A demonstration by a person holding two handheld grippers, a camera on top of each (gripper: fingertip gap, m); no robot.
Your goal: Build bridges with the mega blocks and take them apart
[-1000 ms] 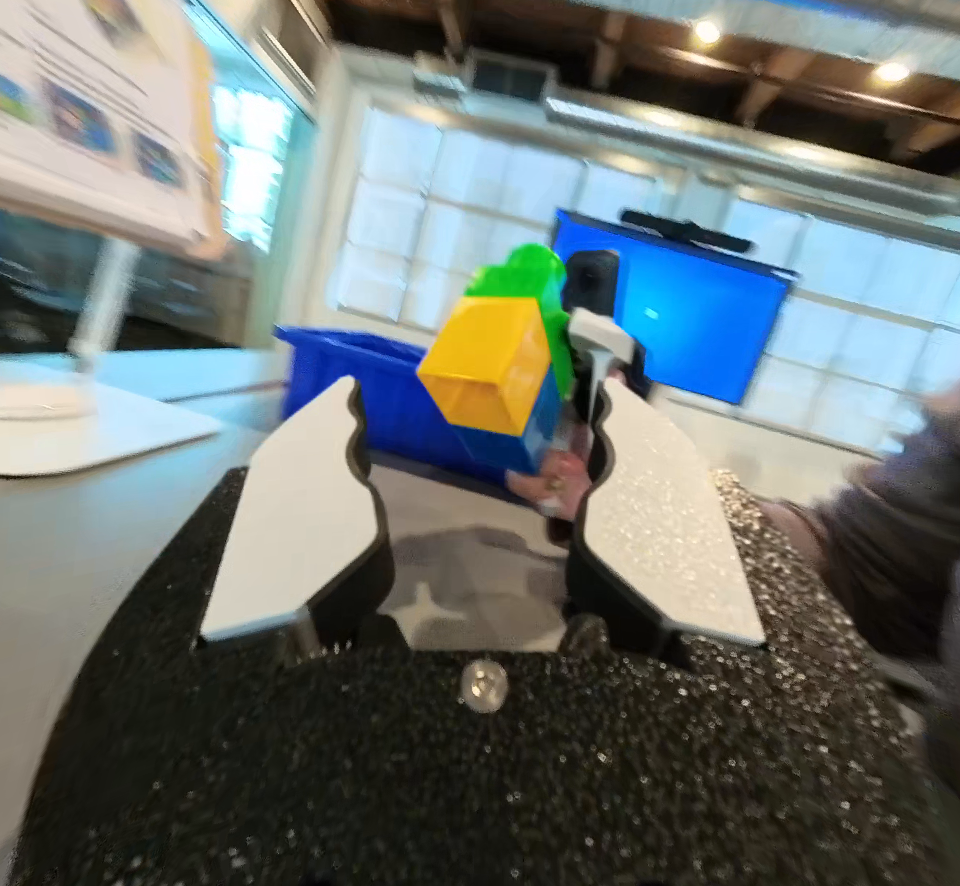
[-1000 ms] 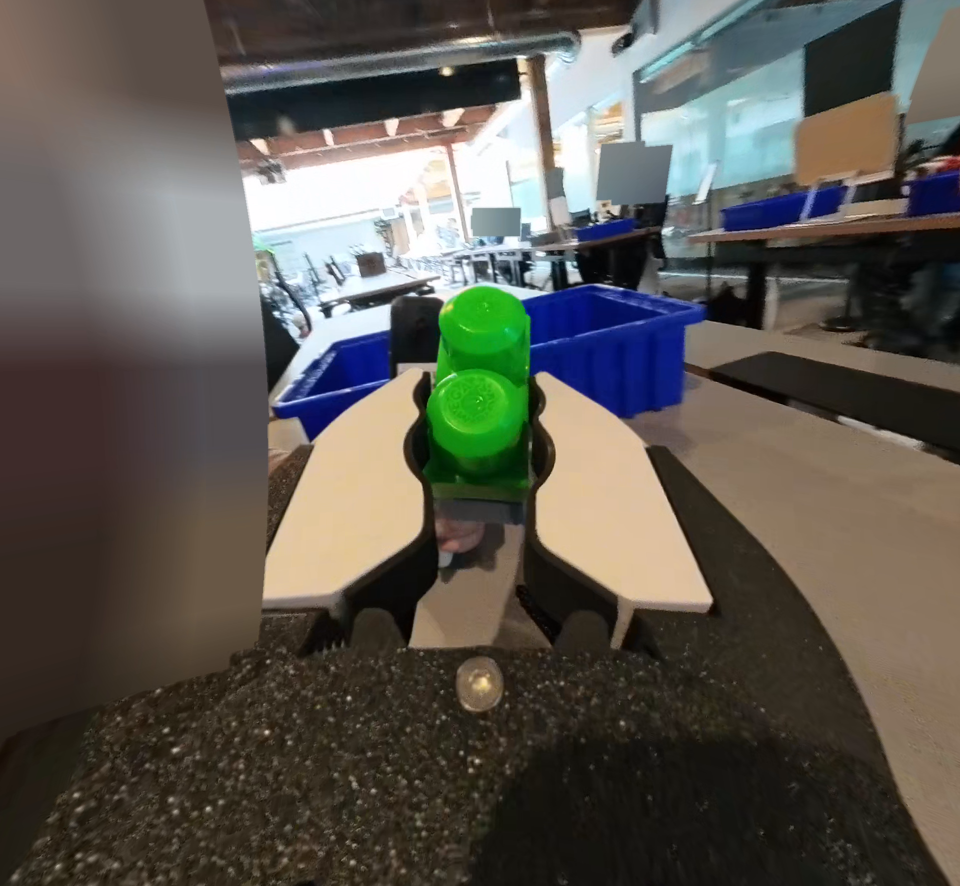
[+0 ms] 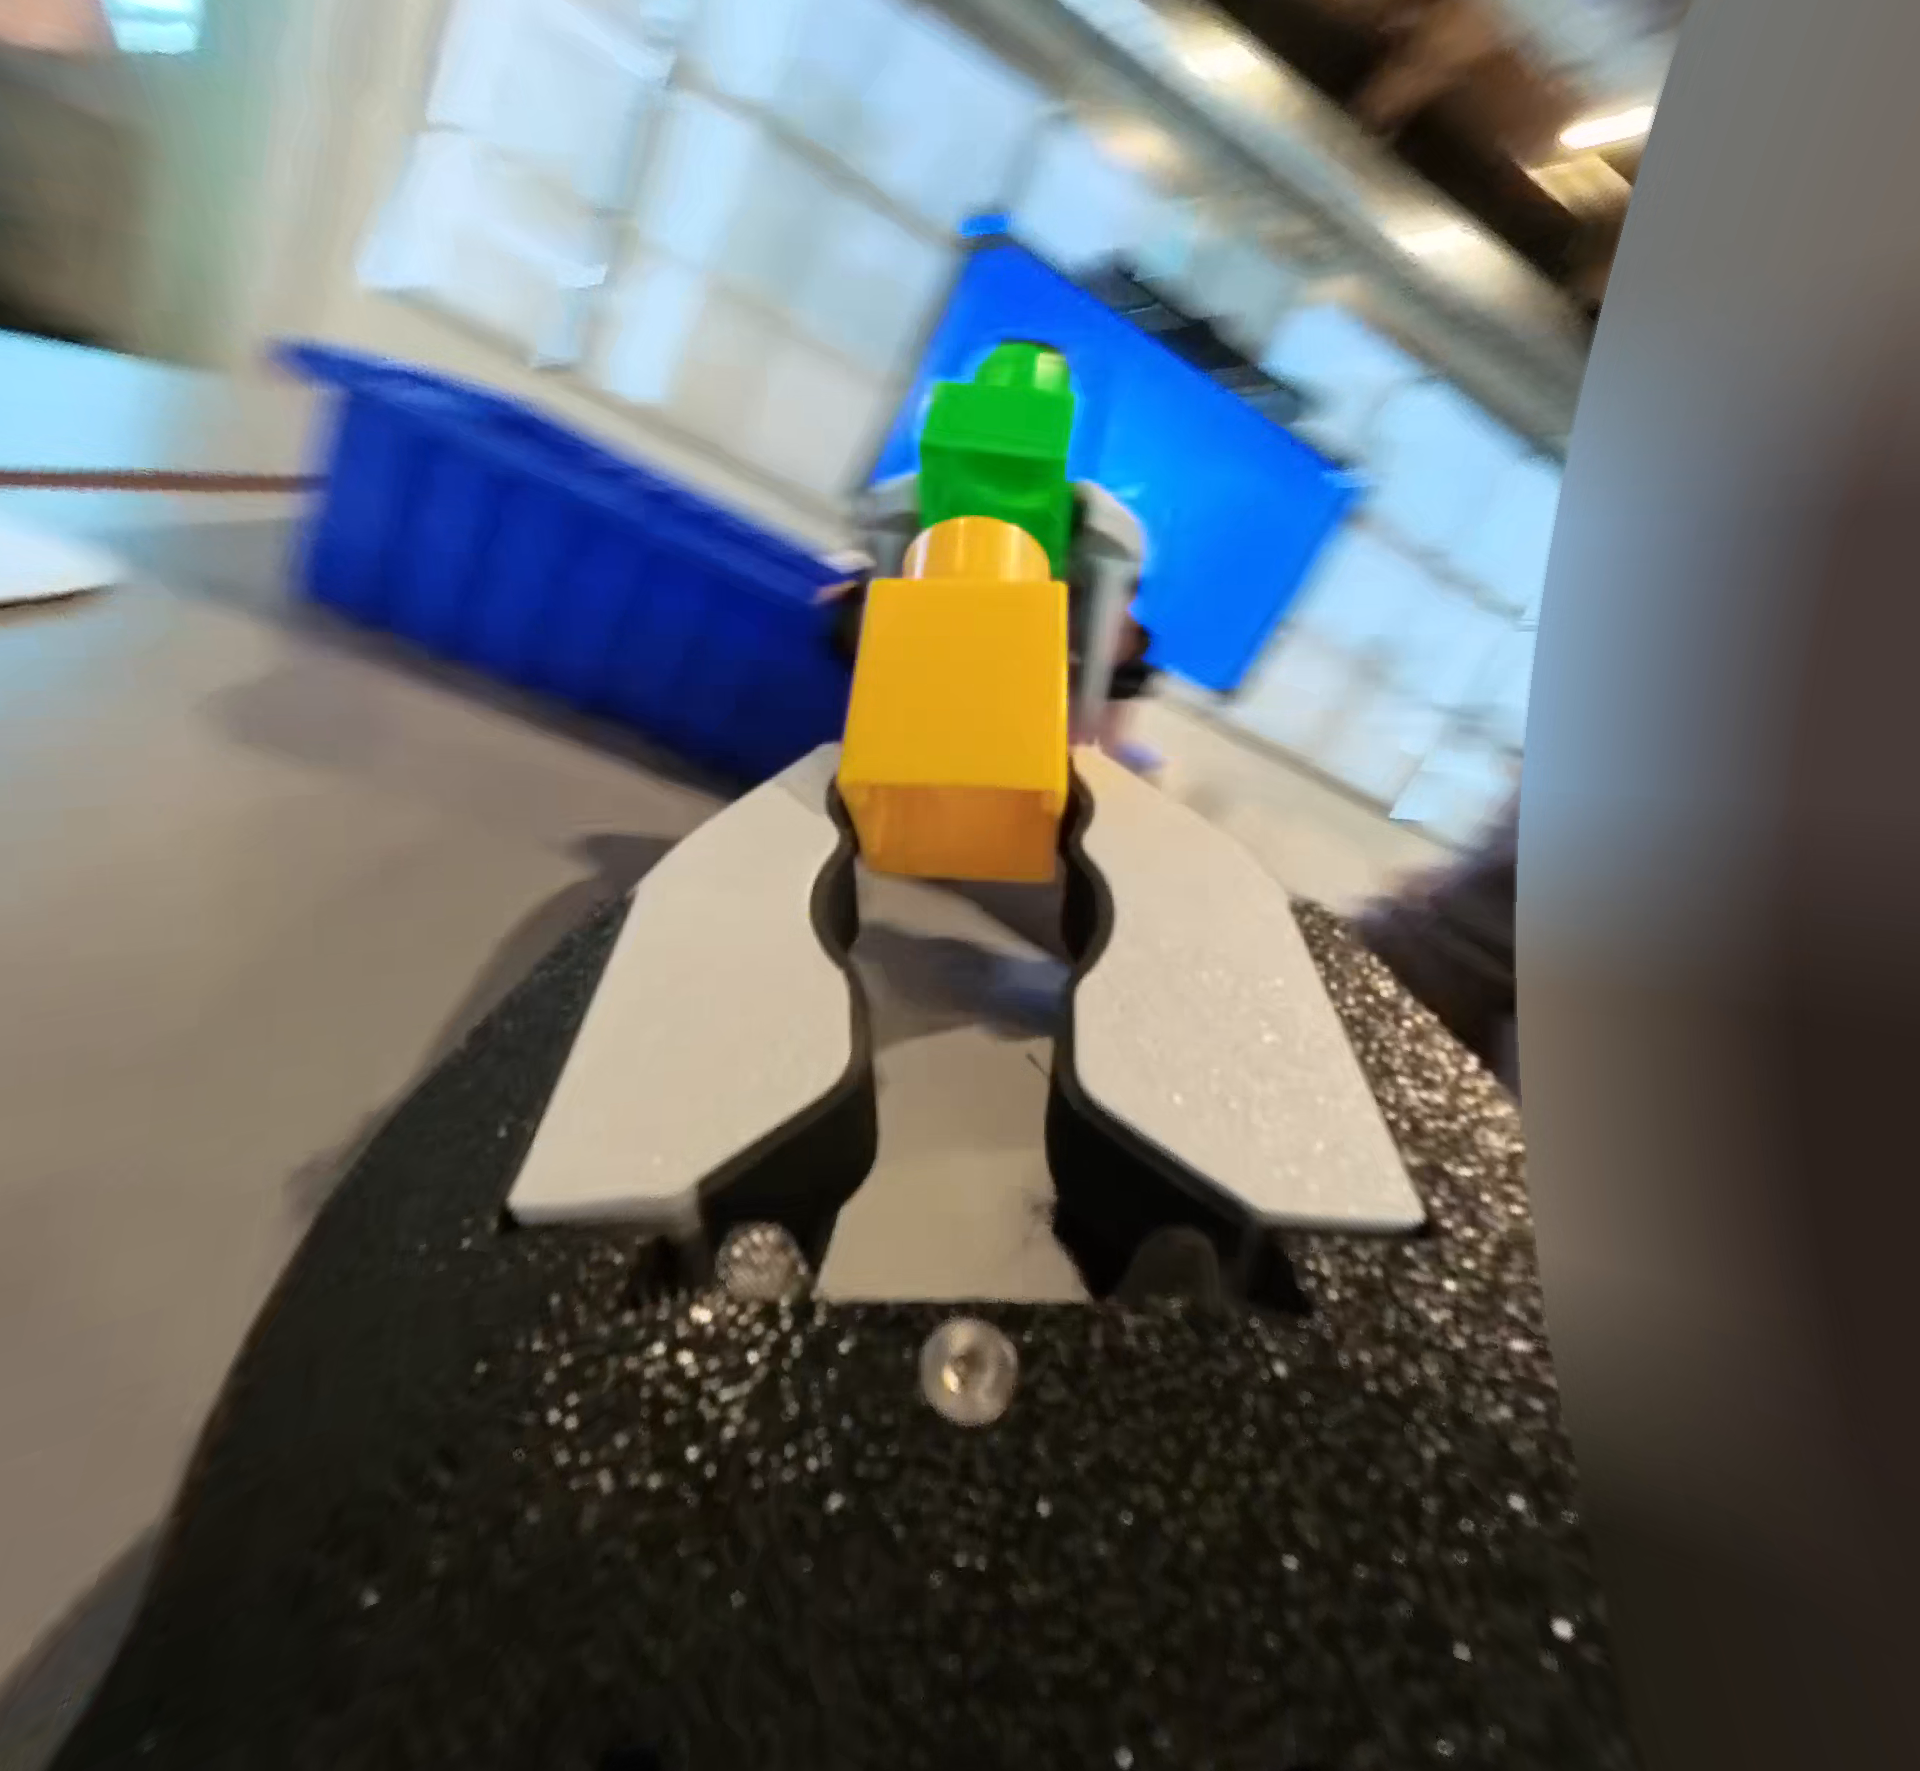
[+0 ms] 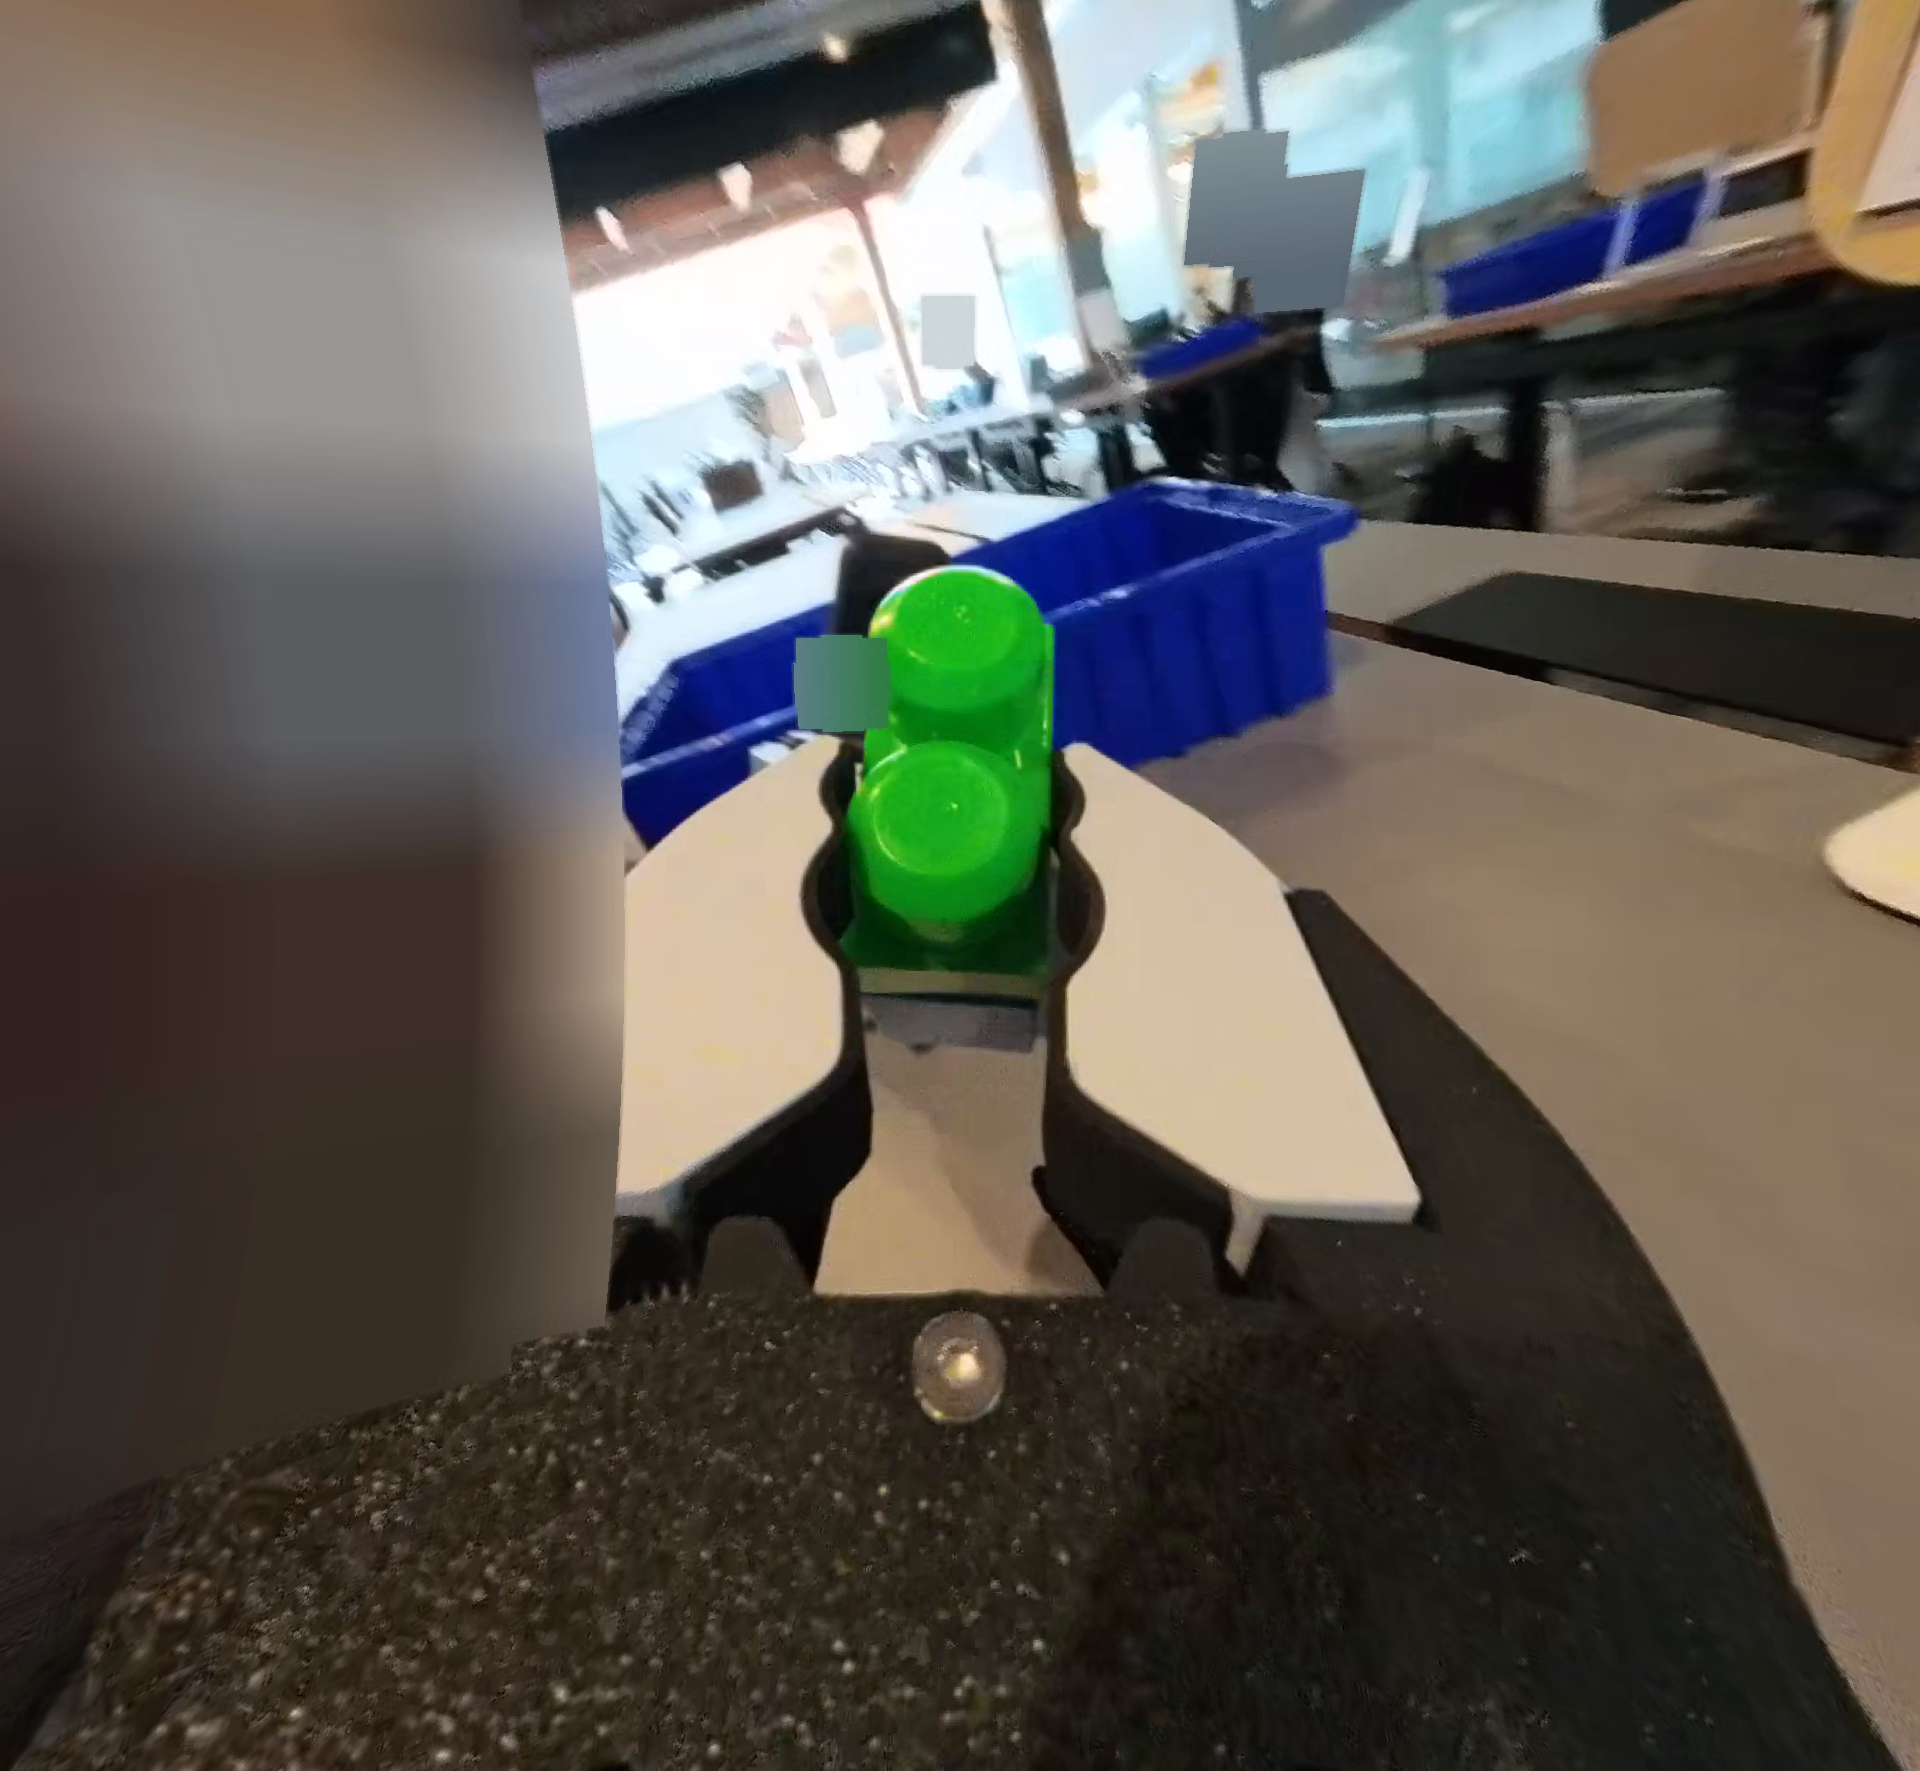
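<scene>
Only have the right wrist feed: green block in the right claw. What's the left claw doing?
Observer: The left claw is shut on a yellow block, stud up.
Operator: Where is it relative to my green one?
Observer: The green block, in the right claw, sits just beyond the yellow's stud. I can't tell if they touch.
Operator: What's behind them?
Observer: A blue screen on the far wall.
</scene>
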